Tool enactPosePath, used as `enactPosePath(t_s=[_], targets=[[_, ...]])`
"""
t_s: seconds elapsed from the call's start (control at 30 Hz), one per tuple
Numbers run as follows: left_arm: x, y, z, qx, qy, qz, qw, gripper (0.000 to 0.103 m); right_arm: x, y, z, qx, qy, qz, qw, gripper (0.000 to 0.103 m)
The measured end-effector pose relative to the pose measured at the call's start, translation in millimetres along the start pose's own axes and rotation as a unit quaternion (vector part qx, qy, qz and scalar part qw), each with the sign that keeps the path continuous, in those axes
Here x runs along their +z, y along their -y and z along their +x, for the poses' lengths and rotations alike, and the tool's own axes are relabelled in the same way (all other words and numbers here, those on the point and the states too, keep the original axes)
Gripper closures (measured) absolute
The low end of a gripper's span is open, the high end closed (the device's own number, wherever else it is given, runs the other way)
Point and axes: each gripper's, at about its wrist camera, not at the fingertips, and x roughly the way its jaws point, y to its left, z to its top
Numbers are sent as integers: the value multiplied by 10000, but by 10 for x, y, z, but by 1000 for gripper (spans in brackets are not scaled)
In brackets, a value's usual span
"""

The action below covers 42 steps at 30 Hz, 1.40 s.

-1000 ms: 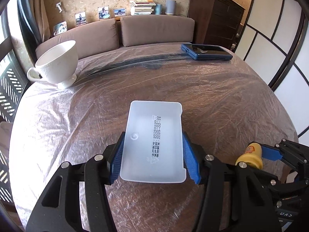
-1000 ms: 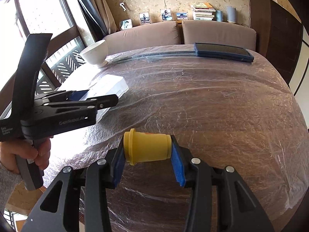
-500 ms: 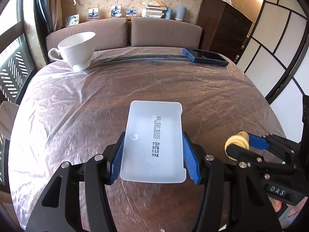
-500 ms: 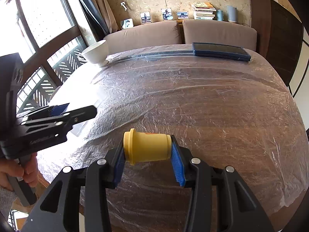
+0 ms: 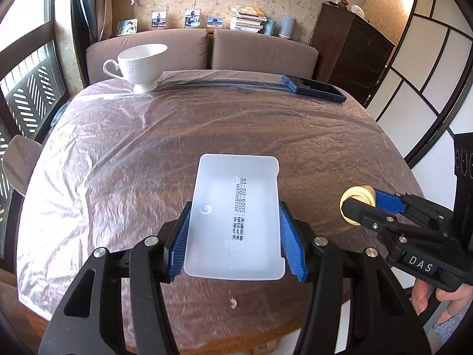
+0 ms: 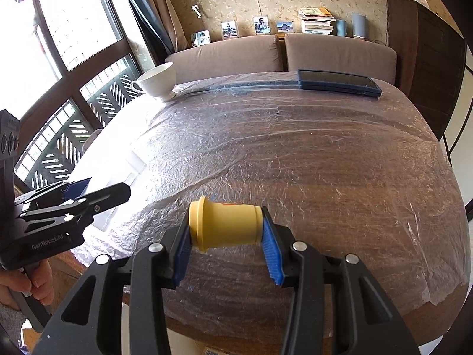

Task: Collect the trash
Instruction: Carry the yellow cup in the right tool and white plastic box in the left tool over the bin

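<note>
My left gripper [image 5: 233,238] clamps a white plastic tray [image 5: 236,219] above the film-covered table [image 5: 124,148]; its black printing includes dates reading 20250220 and 2025-02-19, the rest too small for me. My right gripper [image 6: 226,247] grips a small yellow bottle [image 6: 226,226] sideways, its label unreadable. I read "DAS" on the right gripper's body and "GenRobot.AI" on the left.
</note>
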Motion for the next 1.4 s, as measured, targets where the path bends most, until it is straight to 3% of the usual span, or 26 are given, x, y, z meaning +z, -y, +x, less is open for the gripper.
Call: enactPosePath(t_s=[0.77, 1.4], targets=[[-565, 180, -453, -42, -72, -29, 10000, 47, -441, -128, -482, 279, -164, -319, 9990, 61], [-1080, 415, -607, -141, -468, 136, 9987, 47, -877, -181, -701, 401, -447, -470, 9971, 61]])
